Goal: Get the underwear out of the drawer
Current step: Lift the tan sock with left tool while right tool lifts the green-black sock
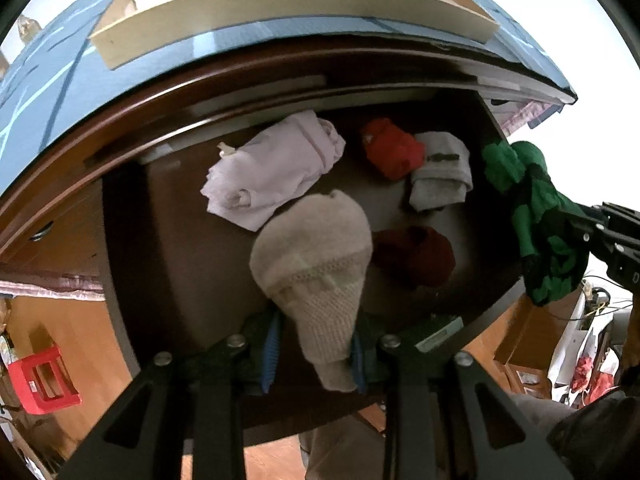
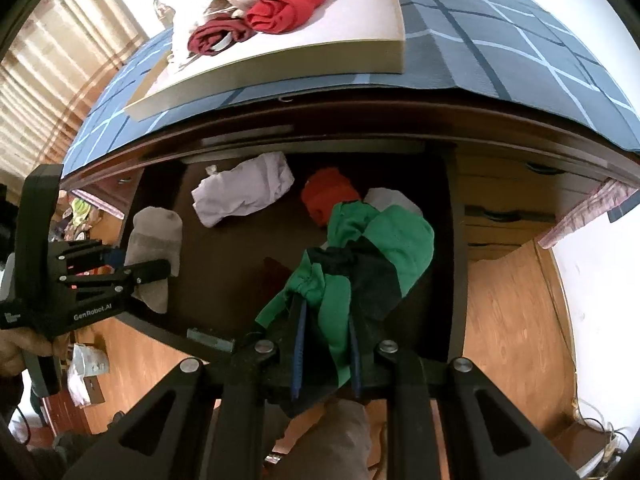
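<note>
Both grippers' fingers clamp garments above the open drawer (image 1: 120,240).
Left gripper (image 1: 316,360) pinches a beige piece (image 1: 312,248), right gripper (image 2: 326,356) a green piece (image 2: 360,256); 4 remain inside, several already lie in the tray (image 2: 360,56).

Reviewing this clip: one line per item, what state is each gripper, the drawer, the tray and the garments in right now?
Left gripper: jaws shut on beige garment, hanging.
Right gripper: jaws shut on green garment, bunched.
Drawer: open.
Pale folded garment: lying in drawer.
Red garment: in drawer.
Tray: on top, holding garments.
</note>
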`<state>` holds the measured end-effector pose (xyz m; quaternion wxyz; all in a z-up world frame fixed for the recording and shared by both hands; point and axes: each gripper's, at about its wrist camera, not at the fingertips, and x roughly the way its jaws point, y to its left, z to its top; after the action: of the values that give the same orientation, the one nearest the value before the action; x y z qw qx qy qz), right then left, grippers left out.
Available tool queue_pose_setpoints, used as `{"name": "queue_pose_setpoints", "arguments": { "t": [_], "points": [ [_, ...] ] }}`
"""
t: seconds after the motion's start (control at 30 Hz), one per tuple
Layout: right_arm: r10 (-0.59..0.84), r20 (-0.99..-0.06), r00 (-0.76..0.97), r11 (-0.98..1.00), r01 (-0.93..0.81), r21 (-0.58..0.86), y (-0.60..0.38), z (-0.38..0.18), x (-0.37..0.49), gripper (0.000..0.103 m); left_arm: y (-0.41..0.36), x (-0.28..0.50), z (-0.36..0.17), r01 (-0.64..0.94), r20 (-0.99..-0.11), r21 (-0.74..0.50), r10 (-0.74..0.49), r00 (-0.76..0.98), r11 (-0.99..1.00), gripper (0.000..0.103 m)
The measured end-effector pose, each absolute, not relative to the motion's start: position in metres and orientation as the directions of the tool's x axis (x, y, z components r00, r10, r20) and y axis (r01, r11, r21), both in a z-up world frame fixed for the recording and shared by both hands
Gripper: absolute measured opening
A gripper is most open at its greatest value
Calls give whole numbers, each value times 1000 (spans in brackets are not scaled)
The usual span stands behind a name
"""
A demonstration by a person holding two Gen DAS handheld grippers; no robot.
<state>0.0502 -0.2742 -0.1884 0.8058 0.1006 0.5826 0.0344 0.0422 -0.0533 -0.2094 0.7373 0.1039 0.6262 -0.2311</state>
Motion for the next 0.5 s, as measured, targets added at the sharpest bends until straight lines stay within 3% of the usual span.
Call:
{"name": "queue_pose_setpoints", "arguments": {
  "t": [0.5],
  "points": [
    [185, -914, 361, 976, 37, 212, -265, -166, 38, 20, -41, 21, -183, 446, -969, -98, -188, 161, 890, 28]
  ]
}}
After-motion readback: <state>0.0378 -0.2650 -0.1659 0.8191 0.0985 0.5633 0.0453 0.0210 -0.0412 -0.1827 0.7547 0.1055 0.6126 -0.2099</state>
